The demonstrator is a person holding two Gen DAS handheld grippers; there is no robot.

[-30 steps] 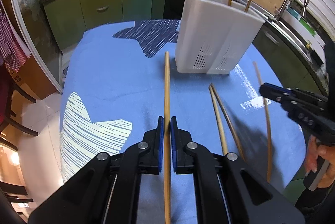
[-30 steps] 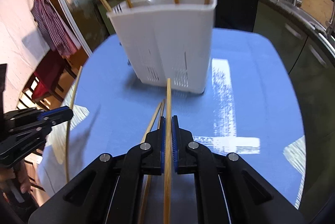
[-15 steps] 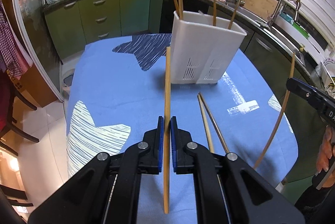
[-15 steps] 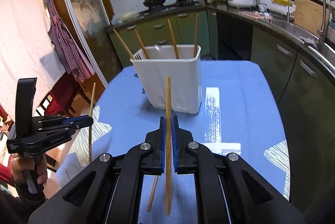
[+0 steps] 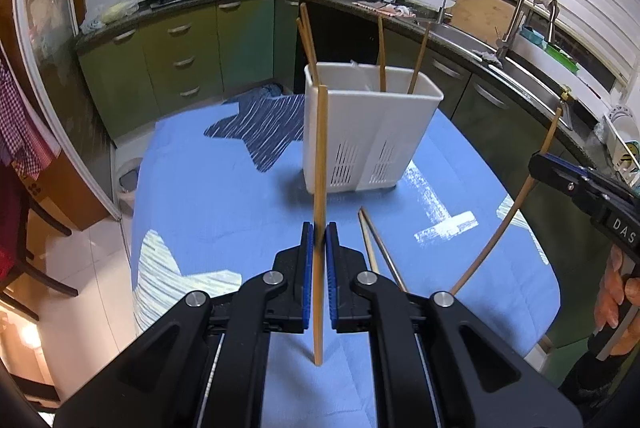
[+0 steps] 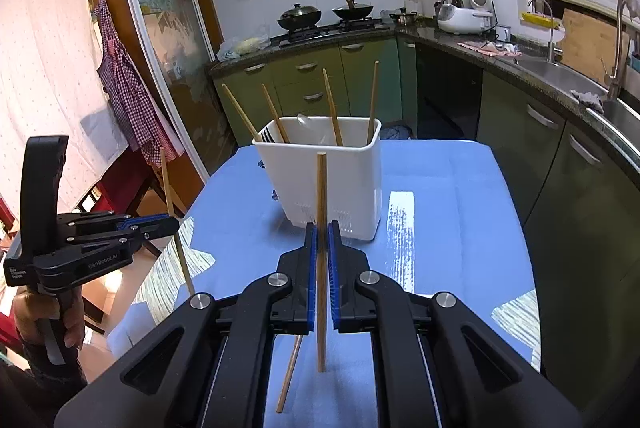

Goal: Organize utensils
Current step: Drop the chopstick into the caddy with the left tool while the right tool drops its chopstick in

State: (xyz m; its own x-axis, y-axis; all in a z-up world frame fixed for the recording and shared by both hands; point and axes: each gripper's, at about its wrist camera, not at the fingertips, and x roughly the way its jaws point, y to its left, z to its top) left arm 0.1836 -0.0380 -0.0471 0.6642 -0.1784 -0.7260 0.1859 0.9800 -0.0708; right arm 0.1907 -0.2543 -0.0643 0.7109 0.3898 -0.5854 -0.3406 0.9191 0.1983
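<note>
left hand-held gripper (image 5: 316,240) clamps chopstick (image 5: 320,164) | right hand-held gripper (image 6: 322,240) clamps second chopstick (image 6: 321,228) | both clear of tabletop (image 5: 208,196), short of white holder (image 5: 372,132) | advice: tip each upright over rim before release

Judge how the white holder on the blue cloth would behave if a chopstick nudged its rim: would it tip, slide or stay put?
The holder is tall with a narrower base, so a push at the rim could probably tip it. It looks like thin, slotted plastic, likely light, and only four chopsticks weigh it down. The cloth may give some grip, making tipping likelier than sliding.
</note>
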